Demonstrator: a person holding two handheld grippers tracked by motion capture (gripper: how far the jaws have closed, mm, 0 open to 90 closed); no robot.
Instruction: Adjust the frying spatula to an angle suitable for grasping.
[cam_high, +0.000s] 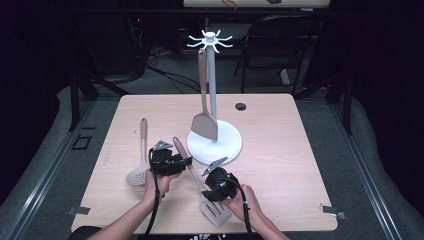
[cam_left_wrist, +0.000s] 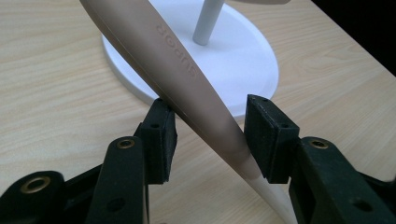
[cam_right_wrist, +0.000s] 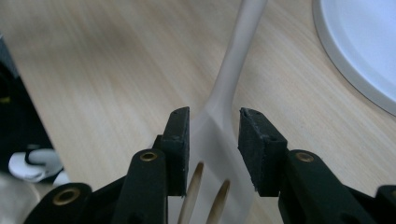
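Risk: my left gripper (cam_left_wrist: 210, 128) clamps slotted turner (cam_high: 200, 182) handle, right gripper (cam_right_wrist: 214, 140) open around blade, so turner may swing.

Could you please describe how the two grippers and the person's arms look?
Both the left gripper and the right gripper are black, each with a grey three-cornered plate on top and a black cable trailing back along the forearm. The jaws end in black blocky pads with small holes, and brass-coloured rivets sit at the joints. The forearms are bare, without sleeves.
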